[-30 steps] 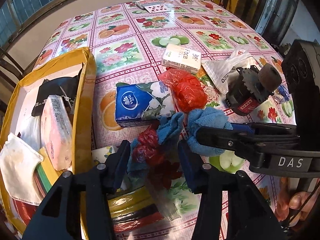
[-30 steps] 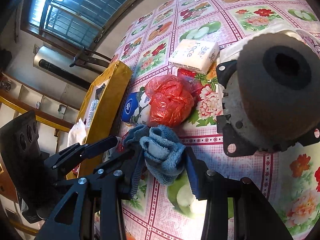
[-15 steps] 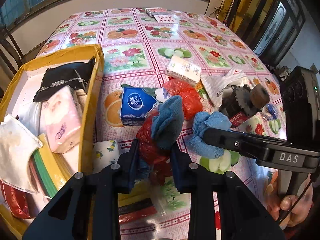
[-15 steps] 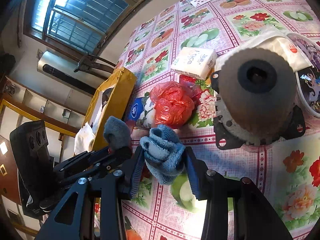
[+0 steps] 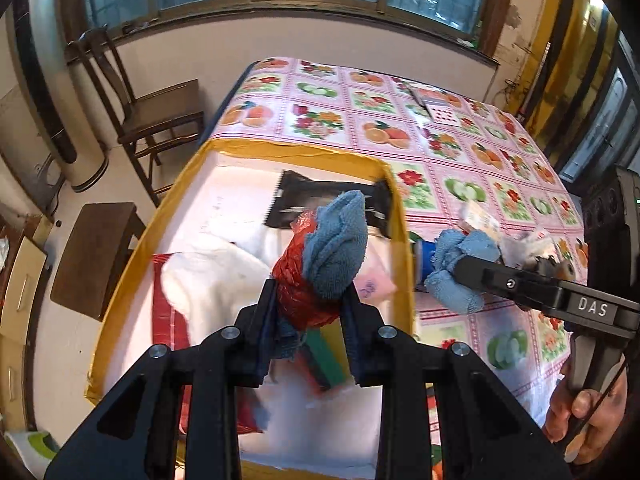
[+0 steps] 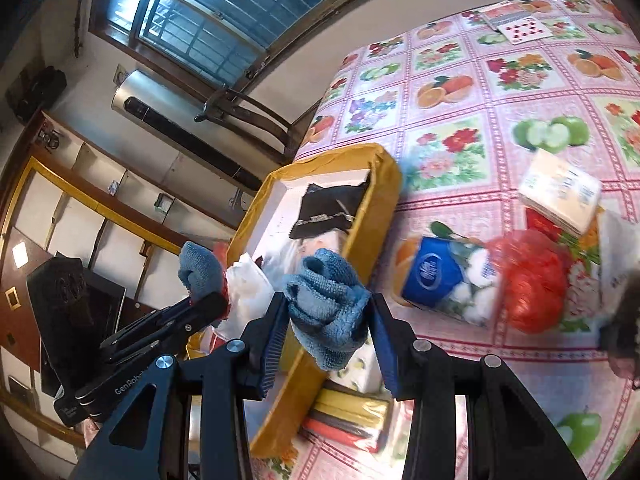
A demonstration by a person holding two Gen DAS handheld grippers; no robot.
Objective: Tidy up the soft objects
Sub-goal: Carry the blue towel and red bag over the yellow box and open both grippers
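My left gripper (image 5: 310, 300) is shut on a blue cloth (image 5: 336, 248) bunched with a red plastic bag (image 5: 300, 292), held above the yellow-rimmed box (image 5: 400, 216). My right gripper (image 6: 328, 320) is shut on a second blue cloth (image 6: 326, 300), lifted over the box's near wall (image 6: 372, 208). In the left wrist view the right gripper (image 5: 460, 276) with its cloth (image 5: 452, 264) hangs just right of the box. The box holds a black pouch (image 5: 304, 200), white cloths (image 5: 216, 276) and a pink pack (image 5: 376, 284).
On the floral tablecloth (image 6: 480, 92) lie a blue tissue pack (image 6: 440, 276), a red bag (image 6: 536, 284), a white tissue pack (image 6: 560, 192) and playing cards (image 6: 524, 28). Coloured strips (image 6: 352, 412) lie beside the box. Chairs (image 5: 156, 108) stand past the table's left edge.
Both grippers rose and swung left with their cloths; the left one now hangs over the box instead of the table, and the right one reached the box's edge.
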